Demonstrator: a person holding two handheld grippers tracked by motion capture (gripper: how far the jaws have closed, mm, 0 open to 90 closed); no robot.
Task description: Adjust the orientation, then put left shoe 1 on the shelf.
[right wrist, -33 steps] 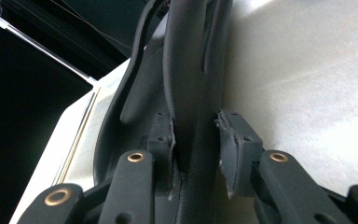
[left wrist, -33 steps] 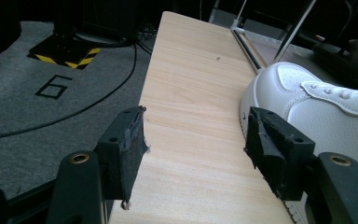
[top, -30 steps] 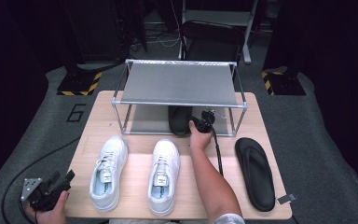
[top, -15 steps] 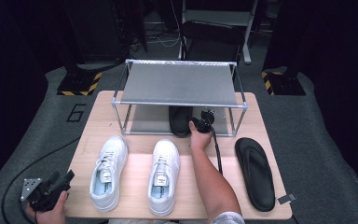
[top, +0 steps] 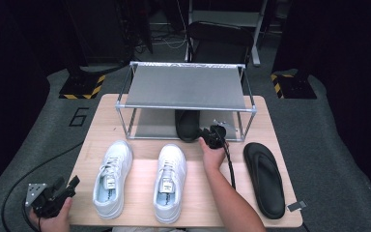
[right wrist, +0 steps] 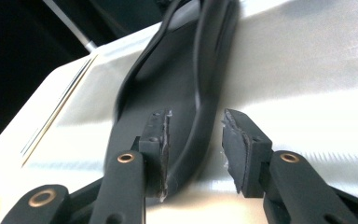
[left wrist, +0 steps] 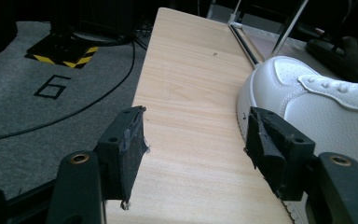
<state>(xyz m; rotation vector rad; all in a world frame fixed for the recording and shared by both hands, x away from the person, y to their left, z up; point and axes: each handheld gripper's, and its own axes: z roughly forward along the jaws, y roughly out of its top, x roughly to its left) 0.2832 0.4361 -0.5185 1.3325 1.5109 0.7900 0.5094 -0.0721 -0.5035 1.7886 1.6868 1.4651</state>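
- The right gripper (top: 216, 135) was seen at the front of the rack (top: 186, 87), at the heel of a black sandal (top: 187, 124) lying on the rack's lower shelf.
- Its jaws had just been opening; in the right gripper view they stood about half apart, with the sandal's (right wrist: 177, 88) rim between them but not pressed by the pads, so nothing was judged to be held.
- The sandal's long axis ran straight away from the jaws, toe toward the back of the shelf.
- The second sandal (top: 264, 178) lay on the table (top: 140, 145) right of that hand, well nearer to it than to the left gripper (top: 60, 191).
- The left gripper was held wide open and empty at the table's near-left corner, beside the left sneaker (left wrist: 317, 107); another sneaker (top: 169, 181) lay between the hands.
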